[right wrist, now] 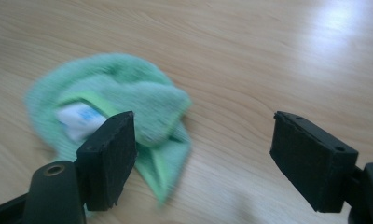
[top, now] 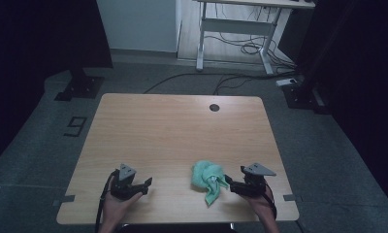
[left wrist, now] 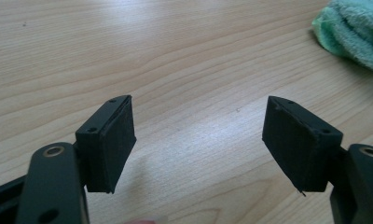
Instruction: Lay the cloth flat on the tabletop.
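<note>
— Where does the green cloth [top: 209, 178] lie?

— Crumpled on the worktop [top: 182, 131], near edge, right of centre; just to the left of the right claw [top: 229, 185], whose jaws stand apart with nothing between them; its corner trails toward the near edge.

— And the left claw [top: 144, 187]?

— Also spread wide and empty; well apart from the cloth, which lies off to its right.

— So which goes?

— I'd judge the right; it is far nearer and needs only a short move left.
</note>
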